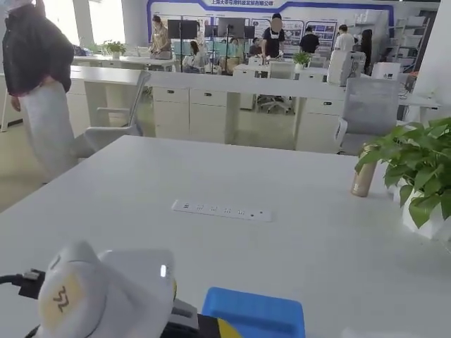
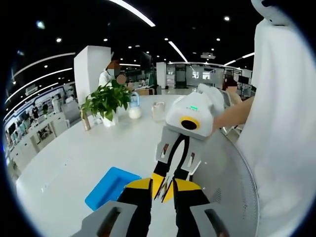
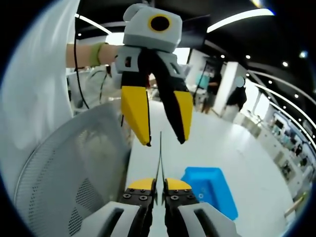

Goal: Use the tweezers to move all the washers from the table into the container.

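My right gripper is shut on thin metal tweezers, whose tip points straight ahead. My left gripper faces it from above with its yellow jaws open, and the tweezers' tip reaches just below the gap between them. In the left gripper view, my left gripper stands open and the right gripper points back at it, nearly tip to tip. A blue container lies on the white table near the front edge, beside both grippers. A gripper's white body sits at the bottom left of the head view.
A white power strip lies mid-table. A potted plant and a bronze bottle stand at the right edge. A perforated grey chair back is close beside the grippers. A person stands off the table's left corner.
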`<state>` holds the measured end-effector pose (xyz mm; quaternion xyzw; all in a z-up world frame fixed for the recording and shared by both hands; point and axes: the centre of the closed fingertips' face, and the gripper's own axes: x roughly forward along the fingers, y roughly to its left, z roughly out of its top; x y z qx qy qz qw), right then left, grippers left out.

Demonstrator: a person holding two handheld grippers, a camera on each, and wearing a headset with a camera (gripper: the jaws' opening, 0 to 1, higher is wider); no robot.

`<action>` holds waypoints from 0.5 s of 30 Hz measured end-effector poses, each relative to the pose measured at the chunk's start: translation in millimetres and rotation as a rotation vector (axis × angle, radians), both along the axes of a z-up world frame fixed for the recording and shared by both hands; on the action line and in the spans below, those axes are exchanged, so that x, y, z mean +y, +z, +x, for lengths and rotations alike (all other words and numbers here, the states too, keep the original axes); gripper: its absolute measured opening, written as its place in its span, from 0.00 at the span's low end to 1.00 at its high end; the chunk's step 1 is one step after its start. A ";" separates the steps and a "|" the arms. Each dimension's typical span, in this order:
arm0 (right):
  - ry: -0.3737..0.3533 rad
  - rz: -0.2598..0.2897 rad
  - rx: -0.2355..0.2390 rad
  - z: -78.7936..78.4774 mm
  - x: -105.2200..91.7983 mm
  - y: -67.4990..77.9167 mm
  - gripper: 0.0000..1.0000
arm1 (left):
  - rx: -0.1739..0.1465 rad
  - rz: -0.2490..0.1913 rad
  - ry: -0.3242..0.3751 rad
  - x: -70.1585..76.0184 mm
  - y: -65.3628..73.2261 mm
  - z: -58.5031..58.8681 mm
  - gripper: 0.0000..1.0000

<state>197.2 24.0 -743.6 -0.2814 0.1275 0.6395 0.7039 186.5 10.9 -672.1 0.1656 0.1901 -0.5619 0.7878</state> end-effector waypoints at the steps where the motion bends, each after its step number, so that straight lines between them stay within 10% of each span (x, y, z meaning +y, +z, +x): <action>1: 0.001 -0.001 -0.001 -0.3 0.0 -0.2 0.03 | 0.005 -0.003 -0.006 -1.1 -1.1 -0.5 0.12; 15: 0.003 -0.010 -0.001 -0.5 -1.8 -0.3 0.03 | -0.014 0.047 -0.057 -6.2 -9.6 -3.3 0.03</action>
